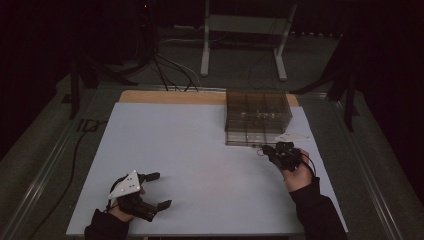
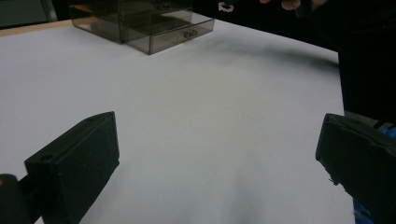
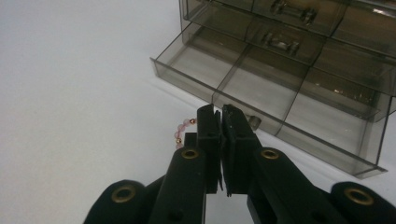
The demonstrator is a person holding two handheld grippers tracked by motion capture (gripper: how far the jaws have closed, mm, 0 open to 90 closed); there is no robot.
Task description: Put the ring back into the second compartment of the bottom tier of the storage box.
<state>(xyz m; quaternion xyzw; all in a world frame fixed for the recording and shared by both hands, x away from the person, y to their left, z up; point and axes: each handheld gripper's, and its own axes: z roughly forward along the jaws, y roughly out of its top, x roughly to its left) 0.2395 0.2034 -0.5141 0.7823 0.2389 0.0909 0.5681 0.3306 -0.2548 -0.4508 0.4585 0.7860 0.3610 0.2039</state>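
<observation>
Bracelet of pink and gold beads hangs pinched in our right gripper, its jaws pressed together on the strand, with a short arc of beads curling out to the left of the jaws in the right gripper view. Just past the jaw tips stands the open bottom drawer of the smoky plastic organizer, pulled out toward us. Its near compartments look empty. So the drawer lies straight ahead of the jaws and slightly lower; we judge that a short push forward would bring the beads over the front wall. The organizer sits at the far right of the white mat, against the far edge. Our left gripper rests near the near left corner, jaws spread wide, nothing between them, well apart from the drawer.
</observation>
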